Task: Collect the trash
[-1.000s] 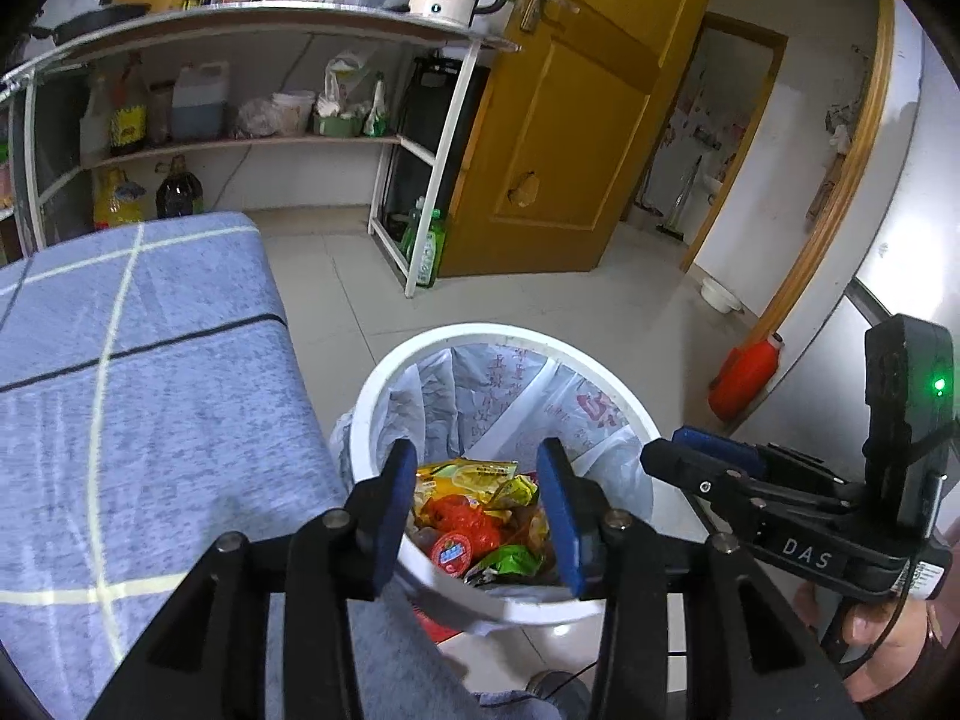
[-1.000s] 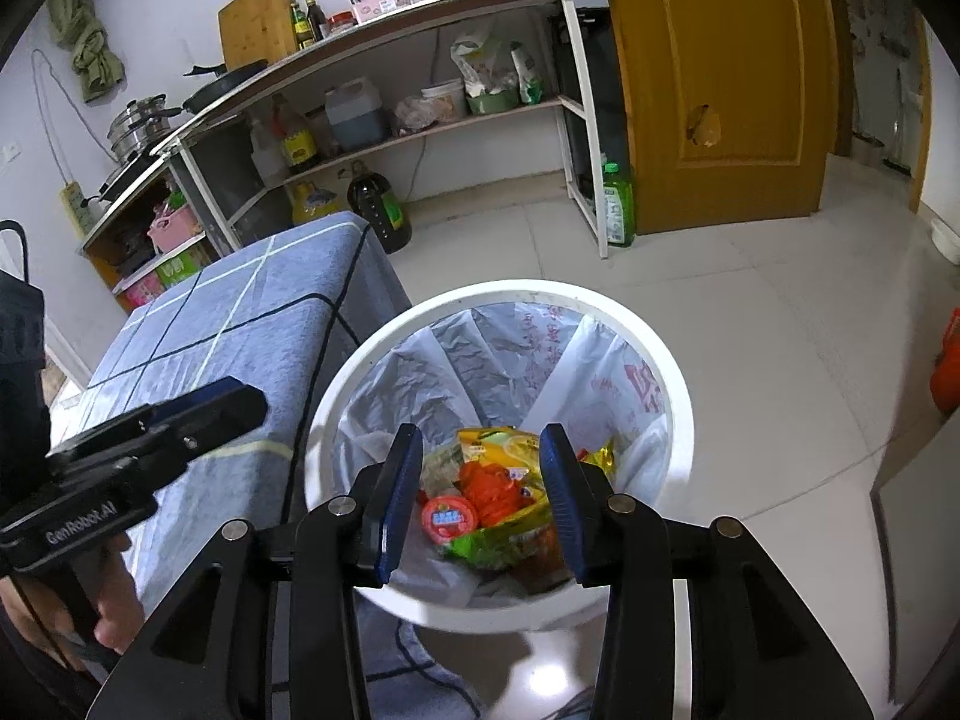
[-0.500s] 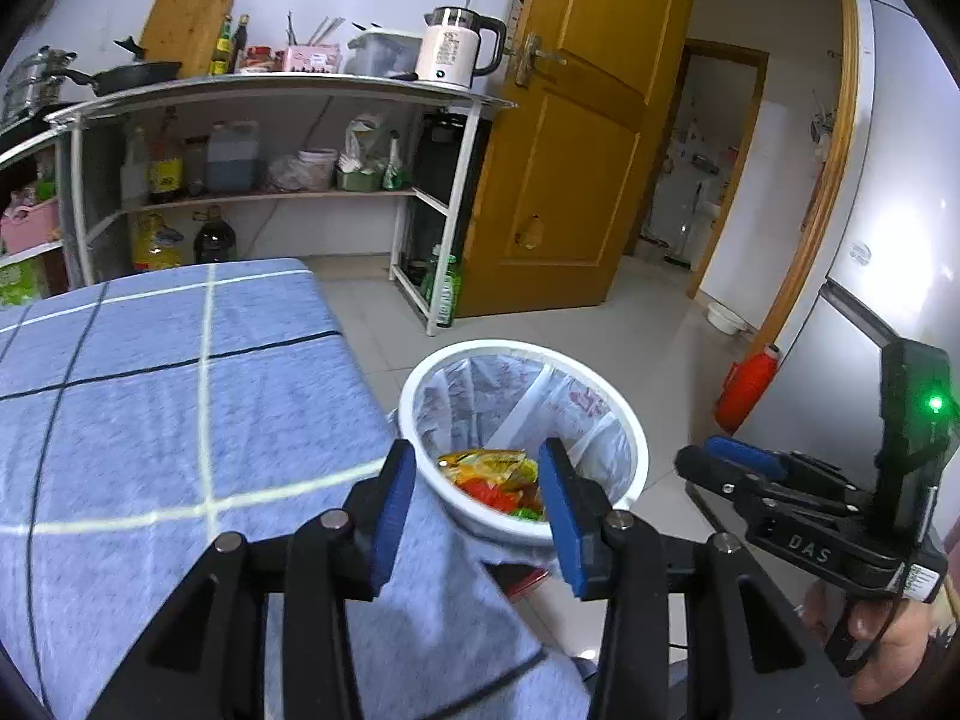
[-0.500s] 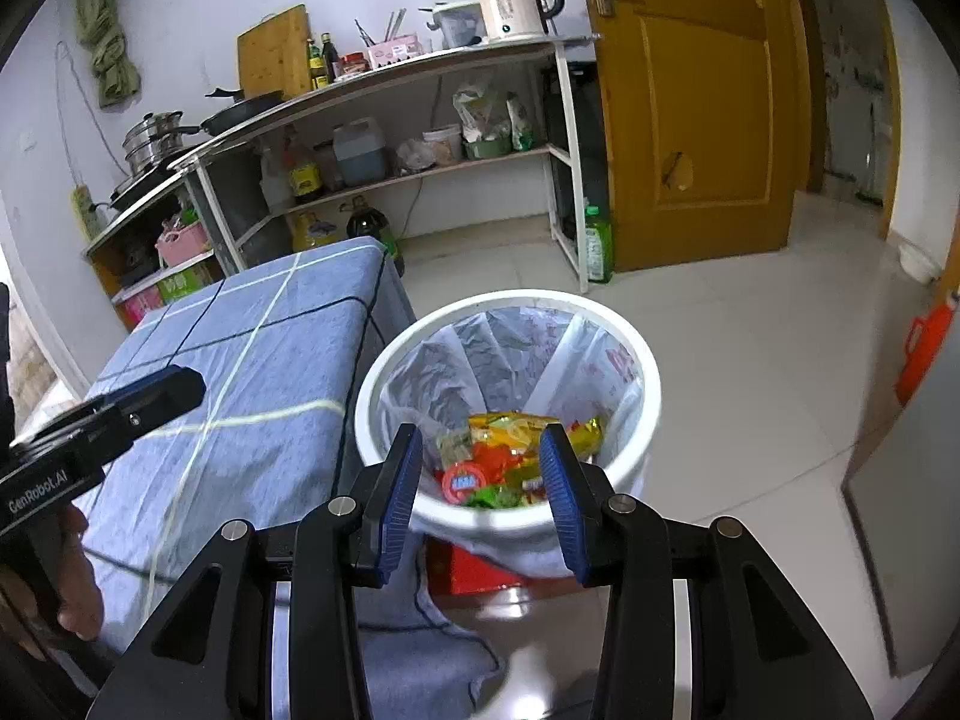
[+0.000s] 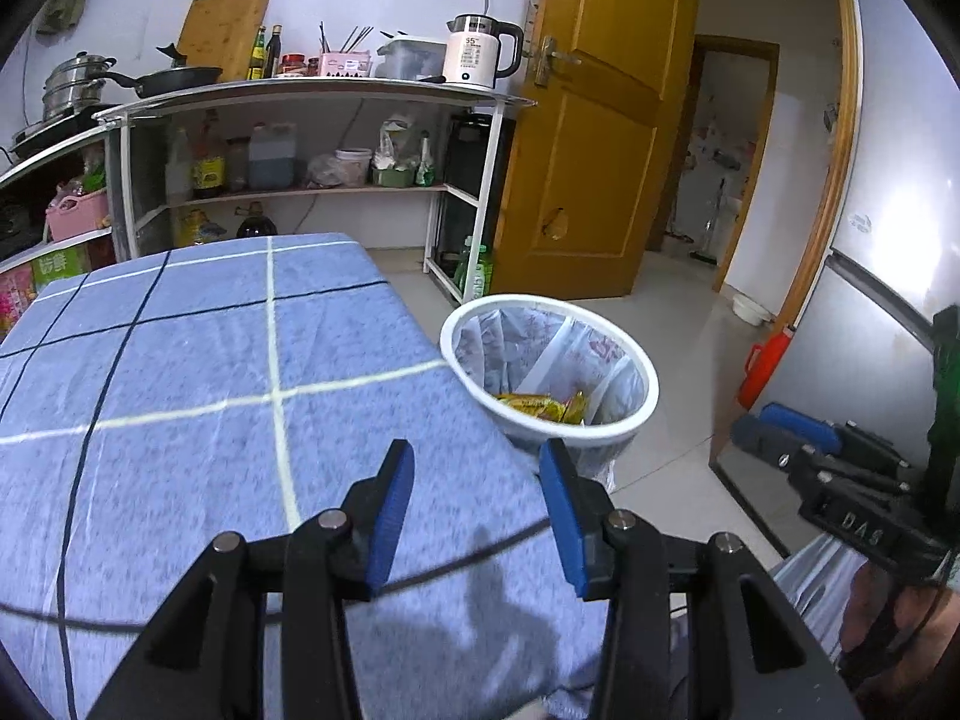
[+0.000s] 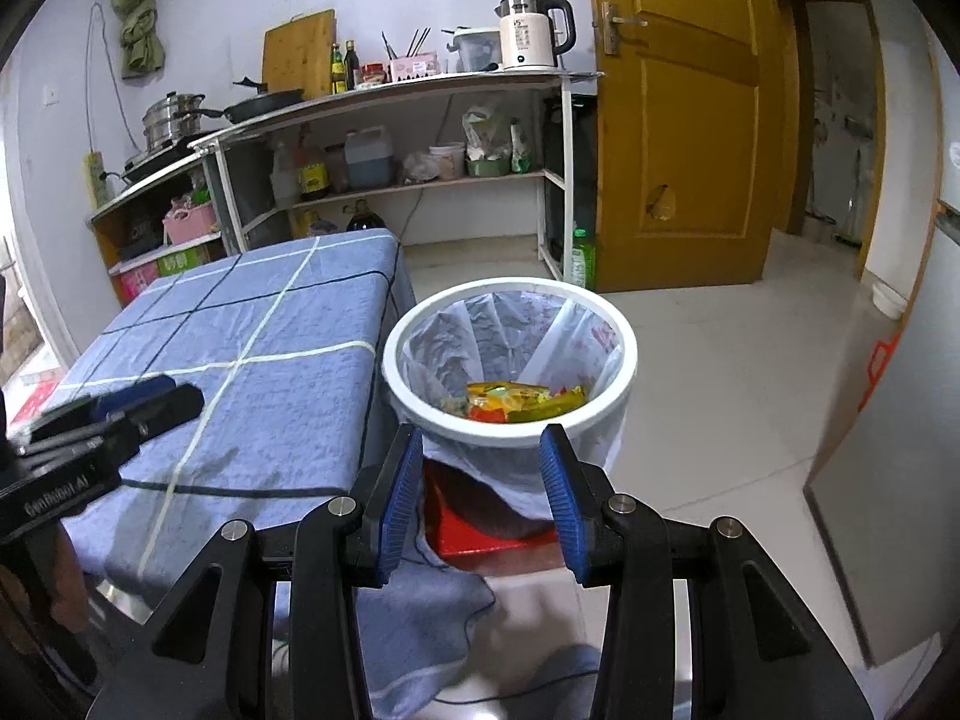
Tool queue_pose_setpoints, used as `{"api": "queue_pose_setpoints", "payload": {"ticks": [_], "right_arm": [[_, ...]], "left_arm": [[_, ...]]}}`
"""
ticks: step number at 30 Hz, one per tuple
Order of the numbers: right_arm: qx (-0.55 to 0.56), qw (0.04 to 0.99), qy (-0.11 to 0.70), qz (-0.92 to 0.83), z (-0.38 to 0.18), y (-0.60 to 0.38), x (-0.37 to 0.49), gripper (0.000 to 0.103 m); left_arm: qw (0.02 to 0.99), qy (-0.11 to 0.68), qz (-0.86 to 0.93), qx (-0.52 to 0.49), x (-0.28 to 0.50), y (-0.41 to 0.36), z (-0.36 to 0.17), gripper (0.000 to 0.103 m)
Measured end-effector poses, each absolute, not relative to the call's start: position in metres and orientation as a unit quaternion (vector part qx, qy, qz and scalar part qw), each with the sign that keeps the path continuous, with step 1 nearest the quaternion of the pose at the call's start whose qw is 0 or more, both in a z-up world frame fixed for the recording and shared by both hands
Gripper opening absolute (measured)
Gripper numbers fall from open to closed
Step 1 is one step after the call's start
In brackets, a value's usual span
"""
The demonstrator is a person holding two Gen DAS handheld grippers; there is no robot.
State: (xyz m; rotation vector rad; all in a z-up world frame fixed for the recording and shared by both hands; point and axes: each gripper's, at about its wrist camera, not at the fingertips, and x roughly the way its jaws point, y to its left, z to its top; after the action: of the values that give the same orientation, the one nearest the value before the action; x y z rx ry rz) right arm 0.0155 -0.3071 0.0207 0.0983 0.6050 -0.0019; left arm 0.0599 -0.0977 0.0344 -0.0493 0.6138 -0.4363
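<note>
A white trash bin [image 5: 636,423] lined with a plastic bag stands on the floor at the table's right edge; it also shows in the right wrist view [image 6: 420,411]. Colourful wrappers [image 6: 516,399] lie inside it, partly seen in the left wrist view [image 5: 540,407]. My left gripper [image 5: 477,516] is open and empty above the blue tablecloth [image 5: 198,372]. My right gripper [image 6: 480,492] is open and empty, held back from the bin's near rim. Each gripper shows in the other's view: the right one [image 5: 780,438] and the left one [image 6: 138,399].
The table with the blue checked cloth [image 6: 264,324] fills the left. A red box [image 6: 480,534] sits under the bin. Metal shelves [image 5: 336,102] with bottles and a kettle [image 5: 480,57] line the back wall. A wooden door [image 6: 678,120] and a red bottle [image 5: 762,366] stand right.
Both grippers have pulled back and up from over the bin, still open and empty. The left one has moved left, over the tablecloth. The bin looks smaller and farther.
</note>
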Motion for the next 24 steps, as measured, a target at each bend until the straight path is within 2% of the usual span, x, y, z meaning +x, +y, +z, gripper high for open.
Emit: {"api": "queue_pose_setpoints", "payload": {"ticks": [24], "right_arm": [[0.03, 0.954, 0.299, 0.002, 0.016, -0.295, 0.001, 0.042]], "left_arm": [[0.938, 0.29, -0.188, -0.029, 0.035, -0.089, 0.035, 0.046]]}}
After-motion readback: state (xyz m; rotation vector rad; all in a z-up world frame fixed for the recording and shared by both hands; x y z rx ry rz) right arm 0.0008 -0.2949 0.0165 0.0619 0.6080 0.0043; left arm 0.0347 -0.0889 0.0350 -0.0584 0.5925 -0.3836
